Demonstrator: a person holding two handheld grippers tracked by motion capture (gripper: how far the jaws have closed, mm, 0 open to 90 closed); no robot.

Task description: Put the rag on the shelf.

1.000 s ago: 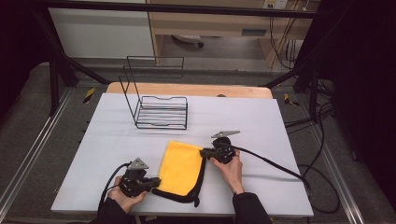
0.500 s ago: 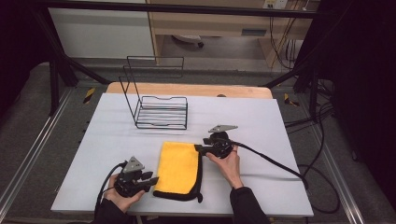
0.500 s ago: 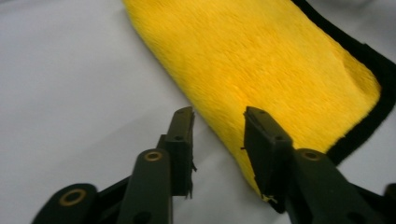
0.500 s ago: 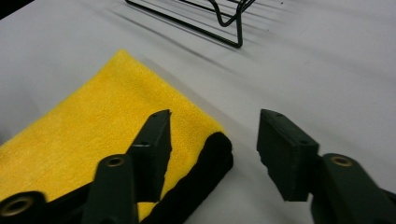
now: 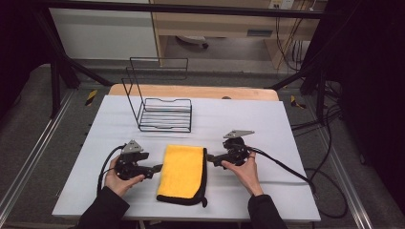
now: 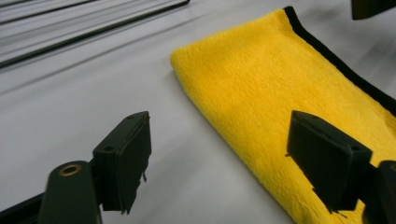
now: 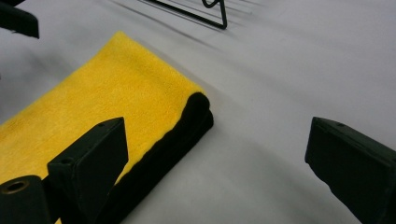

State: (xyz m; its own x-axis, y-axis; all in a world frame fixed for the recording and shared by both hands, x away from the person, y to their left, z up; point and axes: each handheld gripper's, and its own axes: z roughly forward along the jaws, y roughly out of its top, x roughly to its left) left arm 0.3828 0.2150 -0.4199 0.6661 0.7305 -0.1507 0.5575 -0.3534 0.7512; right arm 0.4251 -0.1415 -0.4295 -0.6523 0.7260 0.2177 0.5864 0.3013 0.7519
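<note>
Tabletop (image 5: 286, 124), white, bears yellow cloth (image 5: 184, 169) between two wide-open hand-held grippers, left (image 5: 156, 168) and right (image 5: 213, 159).

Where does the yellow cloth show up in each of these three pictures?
High view: the cloth lies at the table's near middle, between the two grippers.
Left gripper view: the cloth fills the upper right, running down behind the right-hand jaw.
Right gripper view: the cloth sits at the left.
Shared landmark: its black edge.
</note>
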